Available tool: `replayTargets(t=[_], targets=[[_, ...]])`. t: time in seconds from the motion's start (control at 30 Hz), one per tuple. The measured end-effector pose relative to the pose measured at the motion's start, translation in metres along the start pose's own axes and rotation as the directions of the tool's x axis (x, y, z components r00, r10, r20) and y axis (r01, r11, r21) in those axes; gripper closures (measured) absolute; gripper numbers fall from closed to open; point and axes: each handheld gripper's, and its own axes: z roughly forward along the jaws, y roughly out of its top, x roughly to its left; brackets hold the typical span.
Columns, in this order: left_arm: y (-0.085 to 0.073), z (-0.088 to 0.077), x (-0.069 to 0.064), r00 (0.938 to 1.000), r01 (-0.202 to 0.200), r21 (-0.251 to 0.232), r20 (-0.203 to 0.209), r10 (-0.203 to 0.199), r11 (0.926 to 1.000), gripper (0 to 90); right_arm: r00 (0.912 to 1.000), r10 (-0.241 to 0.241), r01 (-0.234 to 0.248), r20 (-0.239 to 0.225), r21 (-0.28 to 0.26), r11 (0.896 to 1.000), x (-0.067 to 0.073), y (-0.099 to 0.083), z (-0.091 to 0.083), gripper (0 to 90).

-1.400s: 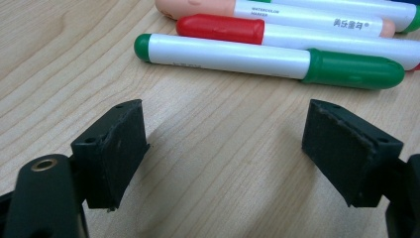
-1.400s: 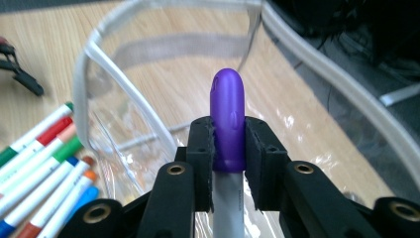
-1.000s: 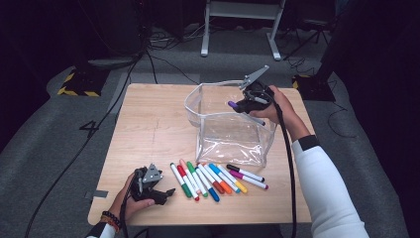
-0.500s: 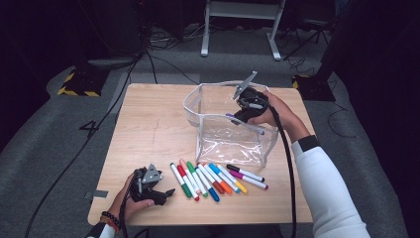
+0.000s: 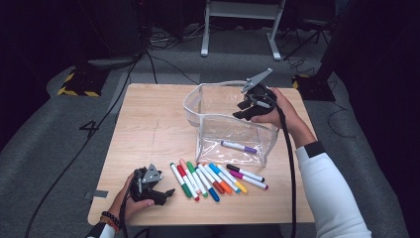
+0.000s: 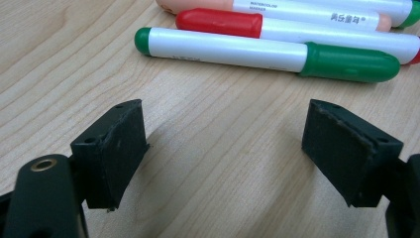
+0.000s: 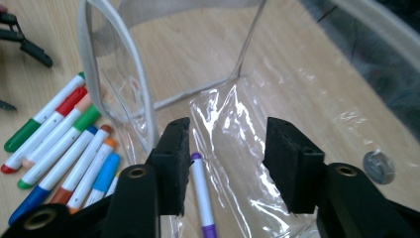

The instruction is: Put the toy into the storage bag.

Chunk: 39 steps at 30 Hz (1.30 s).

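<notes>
Dark room, grey floor with cables, a pale wooden desk in the middle. On it, toward the far right, a clear plastic pouch standing open at the top; inside, flat on its bottom near the front wall, one purple-capped marker. Above the pouch mouth, right tongs in the person's right hand, jaws just opened, apart, nothing between them. Before the pouch, outside it, a row of markers side by side on the desk. Near the front left edge, left tongs resting low by the desk, jaws wide apart and empty, just beside the green marker at the row's end.

From the right gripper view: purple-capped marker directly below the open jaws, a round metal snap on the pouch's side, creases in the plastic. From the left gripper view: printed lettering on the marker barrels, green marker nearest, red marker behind it.
</notes>
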Motion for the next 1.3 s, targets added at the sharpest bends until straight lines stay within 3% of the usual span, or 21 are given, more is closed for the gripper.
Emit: replayTargets(t=[0.23,0.43,0.63,0.77,1.0,1.03,1.3], targets=[[0.0,0.0,0.0,1.0,-0.001,-0.001,-0.001,0.001,1.0,17.6,0.9987,0.032,-0.028,0.039,-0.101,0.994,0.003,-0.015,-0.028,46.8],[-0.001,0.0,-0.001,1.0,0.003,-0.001,-0.001,-0.003,1.0,17.6,0.9967,0.041,-0.027,0.07,-0.194,0.981,0.008,-0.033,-0.059,45.5],[-0.001,-0.001,-0.001,1.0,0.004,0.0,-0.002,-0.004,1.0,17.7,0.994,0.029,-0.004,0.106,-0.231,0.973,0.022,-0.06,-0.08,44.5],[-0.001,-0.001,-0.001,1.0,0.004,0.001,-0.003,-0.004,1.0,17.6,0.9921,0.05,-0.016,0.115,-0.277,0.961,0.032,-0.089,-0.096,44.5],[-0.001,-0.001,-0.001,1.0,0.005,0.001,-0.003,-0.005,1.0,17.6,0.9884,0.074,-0.031,0.133,-0.297,0.954,0.044,-0.124,-0.104,44.3],[-0.001,-0.001,-0.001,1.0,0.004,0.001,-0.003,-0.004,1.0,17.6,0.9865,0.081,-0.035,0.142,-0.301,0.953,0.049,-0.136,-0.104,43.1],[-0.001,-0.001,-0.001,1.0,0.004,0.001,-0.003,-0.004,1.0,17.6,0.9853,0.125,-0.08,0.117,-0.328,0.941,0.06,-0.179,-0.094,44.6]])
